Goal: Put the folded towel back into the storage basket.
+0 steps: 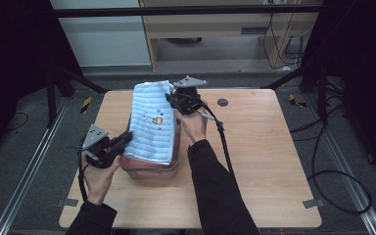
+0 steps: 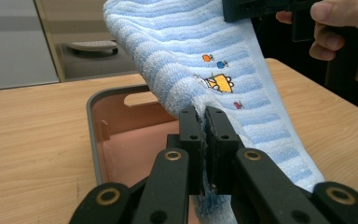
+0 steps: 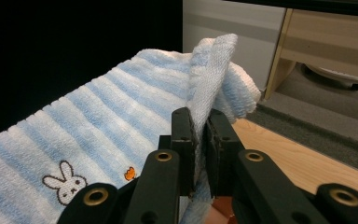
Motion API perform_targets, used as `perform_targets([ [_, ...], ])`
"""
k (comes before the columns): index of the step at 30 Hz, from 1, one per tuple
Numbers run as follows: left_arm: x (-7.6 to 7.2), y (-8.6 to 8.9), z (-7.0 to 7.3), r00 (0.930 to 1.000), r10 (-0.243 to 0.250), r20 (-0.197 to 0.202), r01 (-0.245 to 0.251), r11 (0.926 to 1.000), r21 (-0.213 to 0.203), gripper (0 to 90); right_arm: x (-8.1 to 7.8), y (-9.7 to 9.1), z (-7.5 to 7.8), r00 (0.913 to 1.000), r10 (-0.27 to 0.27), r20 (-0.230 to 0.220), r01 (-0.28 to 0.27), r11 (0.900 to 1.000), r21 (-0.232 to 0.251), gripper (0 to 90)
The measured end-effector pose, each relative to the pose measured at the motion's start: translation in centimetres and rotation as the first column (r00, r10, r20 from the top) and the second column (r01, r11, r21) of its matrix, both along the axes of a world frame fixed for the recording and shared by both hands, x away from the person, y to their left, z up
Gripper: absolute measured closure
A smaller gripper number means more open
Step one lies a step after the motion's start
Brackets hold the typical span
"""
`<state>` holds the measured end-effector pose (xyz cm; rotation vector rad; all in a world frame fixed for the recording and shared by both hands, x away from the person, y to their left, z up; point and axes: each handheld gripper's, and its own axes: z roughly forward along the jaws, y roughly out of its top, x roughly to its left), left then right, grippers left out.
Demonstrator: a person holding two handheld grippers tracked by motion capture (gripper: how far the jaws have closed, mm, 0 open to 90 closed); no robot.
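Towel [image 1: 152,122], blue-and-white striped, hangs stretched between two hand-held grippers above a pink tub [image 1: 149,172] on a wooden table [image 1: 264,161]. The left gripper [image 1: 126,139], in the person's left hand [image 1: 99,171], is clenched on the cloth's near left edge; in the left gripper view its black jaws [image 2: 204,140] pinch a fold of terry between them, with the tub's grey rim [image 2: 91,135] and handle slot just beyond. The right gripper [image 1: 172,101], gripped by the right hand [image 1: 193,125], clamps the far corner of the towel, and the right gripper view shows its jaws [image 3: 200,140] closed on an upright fold of fabric. The cloth slopes from the raised far end down toward the tub's left side, covering most of the opening. Small embroidered figures sit near the towel's middle [image 1: 155,119]; a white rabbit [image 3: 65,181] appears in the right gripper view. A cable [image 1: 225,147] trails from the right gripper across the table beside a dark sleeve [image 1: 215,191]. A black disc [image 1: 222,102] lies on the tabletop to the right, well apart from the tub.
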<state>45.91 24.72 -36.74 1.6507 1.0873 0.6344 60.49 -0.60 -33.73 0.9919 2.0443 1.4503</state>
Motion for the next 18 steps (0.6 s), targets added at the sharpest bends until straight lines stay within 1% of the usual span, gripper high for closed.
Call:
perform_targets([
  [4,0.3,0.0,-0.5,0.9999,0.010,-0.010,-0.010,0.9999,0.014,86.1,0.2,0.4,-0.6,1.0000,0.000,-0.005,0.000,0.9998,-0.019,83.2],
  [11,0.6,0.0,-1.4,0.9993,0.018,-0.032,-0.017,0.9993,0.032,86.1,0.8,0.9,-1.5,0.9998,-0.002,-0.020,0.001,0.9994,-0.034,83.2],
  [18,1.1,-0.3,-2.4,0.9978,0.019,-0.063,-0.015,0.9975,0.069,86.1,1.3,1.2,-3.2,0.9990,-0.004,-0.043,0.002,0.9985,-0.054,83.2],
])
